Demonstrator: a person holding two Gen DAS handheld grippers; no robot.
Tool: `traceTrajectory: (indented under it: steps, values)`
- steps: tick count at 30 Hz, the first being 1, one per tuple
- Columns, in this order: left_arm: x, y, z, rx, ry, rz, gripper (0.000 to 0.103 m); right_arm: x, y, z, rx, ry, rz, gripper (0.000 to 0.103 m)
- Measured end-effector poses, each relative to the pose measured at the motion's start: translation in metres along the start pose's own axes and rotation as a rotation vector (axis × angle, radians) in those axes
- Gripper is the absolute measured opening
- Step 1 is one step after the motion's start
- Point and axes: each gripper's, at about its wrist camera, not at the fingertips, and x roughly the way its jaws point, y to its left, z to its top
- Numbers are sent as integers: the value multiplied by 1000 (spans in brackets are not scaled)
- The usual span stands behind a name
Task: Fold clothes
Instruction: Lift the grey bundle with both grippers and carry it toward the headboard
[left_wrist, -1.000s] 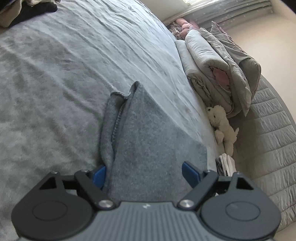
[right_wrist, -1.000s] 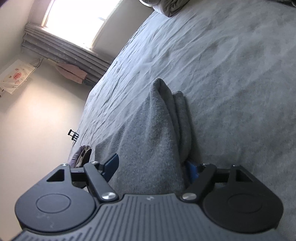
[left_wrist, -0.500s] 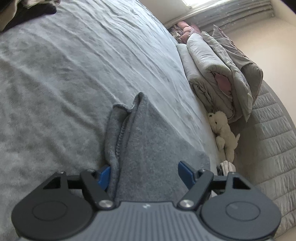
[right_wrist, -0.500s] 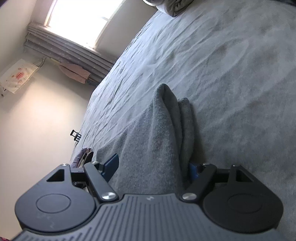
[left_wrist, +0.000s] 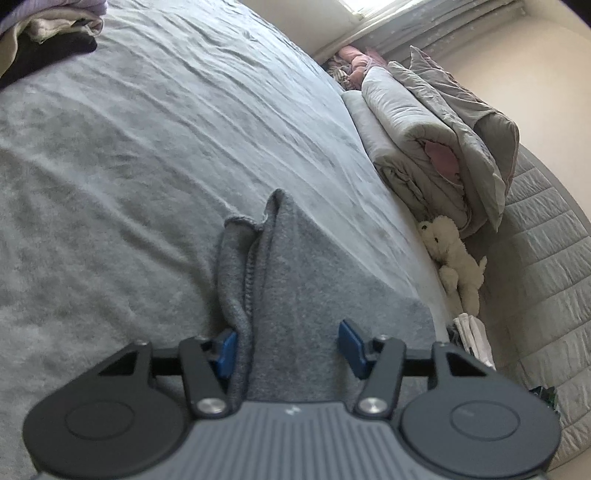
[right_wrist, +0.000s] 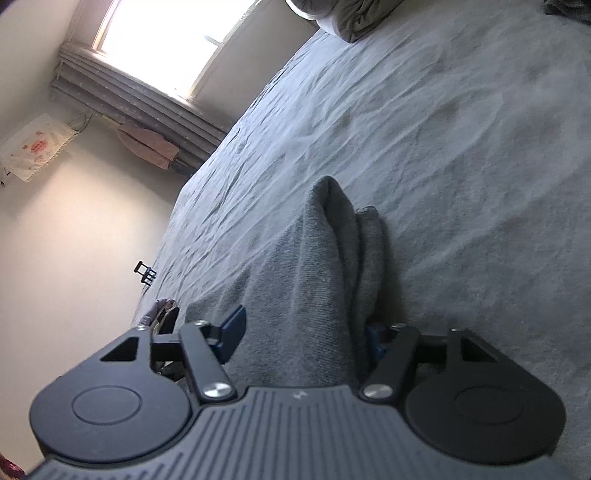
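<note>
A grey knitted garment (left_wrist: 295, 280) lies folded on the grey bed cover (left_wrist: 147, 147), its thick folded edge running away from me. My left gripper (left_wrist: 288, 347) straddles the near end of that garment. Its jaws are closing with the cloth between them; the left pad touches the bunched edge and the right pad stands clear. In the right wrist view the same garment (right_wrist: 317, 280) rises in a ridge between the jaws of my right gripper (right_wrist: 303, 336), which are also closing. The cloth hides most of its right pad.
Rolled duvets (left_wrist: 424, 140) and a white plush toy (left_wrist: 450, 254) lie along the quilted headboard (left_wrist: 546, 258). A heap of clothes (left_wrist: 48, 33) sits at the far left corner. The right wrist view shows a bright window (right_wrist: 166, 33) and the bed's edge beside a wall.
Both pairs of jaws have narrowed around the grey garment. Neither hand has shifted noticeably and the garment lies as before.
</note>
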Motion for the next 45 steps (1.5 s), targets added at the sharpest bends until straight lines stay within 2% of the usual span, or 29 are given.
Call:
traceTrajectory:
  steps: [2,5,6,7,11,17,28,36,41,45]
  values:
    - [1,-4,-2,16,-7,-2,67,0,1,-2,-18,-2,-12,61]
    - [4,-15,-6,89,-9,32,67,2,4,-4,-48,-4,-38,56]
    - [4,-18,-7,118,-10,45,66,2,4,-5,-54,-4,-47,51]
    - [5,-20,-7,141,-12,58,60,2,4,-5,-56,-6,-55,47]
    - [5,-14,-3,118,-17,74,34,1,5,-6,-67,-9,-80,38]
    - [3,-25,-5,145,-29,114,24,5,23,-10,-177,-26,-161,29]
    - [-5,-52,-13,309,-111,194,21,12,57,-35,-550,-91,-342,24]
    - [-12,-74,-21,453,-167,252,20,10,74,-45,-706,-163,-395,22]
    - [-15,-76,-19,446,-186,255,20,10,81,-49,-758,-184,-419,21]
    - [-21,-84,-22,484,-222,253,20,7,85,-50,-799,-211,-430,21]
